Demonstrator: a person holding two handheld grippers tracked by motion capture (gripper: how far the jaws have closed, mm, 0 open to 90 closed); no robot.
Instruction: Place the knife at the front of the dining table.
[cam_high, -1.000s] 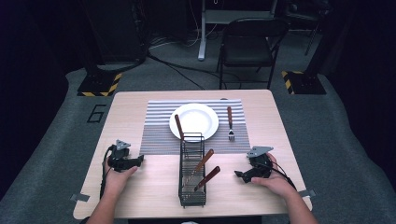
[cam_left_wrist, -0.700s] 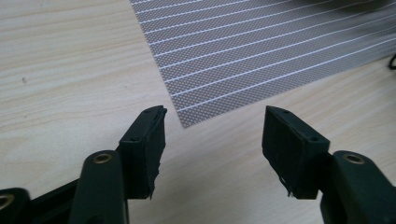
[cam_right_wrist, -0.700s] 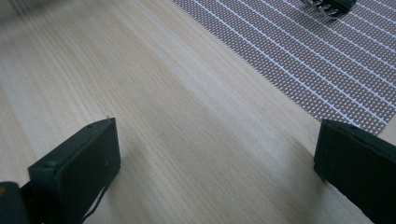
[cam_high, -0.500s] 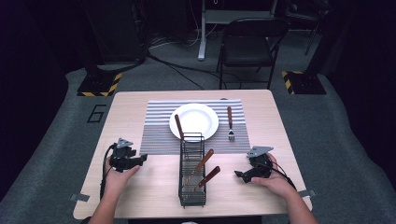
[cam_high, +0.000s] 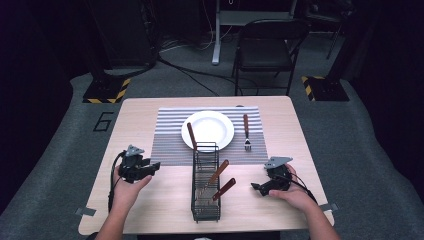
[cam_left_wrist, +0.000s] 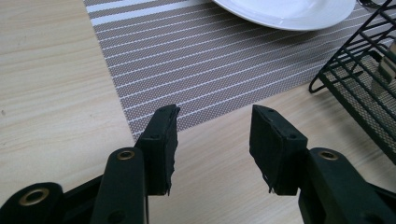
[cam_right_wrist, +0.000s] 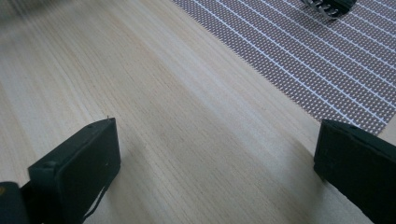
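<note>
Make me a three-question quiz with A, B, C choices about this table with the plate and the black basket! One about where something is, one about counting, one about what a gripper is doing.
1. Where does the fork lie?
A. On the striped mat, right of the plate
B. Inside the wire basket
C. On the floor

2. How many wooden-handled utensils stand in the wire basket?
A. None
B. Two
C. Five

3. What is the left gripper doing?
A. Squeezing the plate
B. Holding a fork
C. Holding nothing, jaws apart

Answers:
1 A: the high view shows the fork flat on the mat beside the plate's right edge.
2 B: two brown handles lean out of the basket.
3 C: the left gripper view shows only bare table between its jaws, which have just been closing.
</note>
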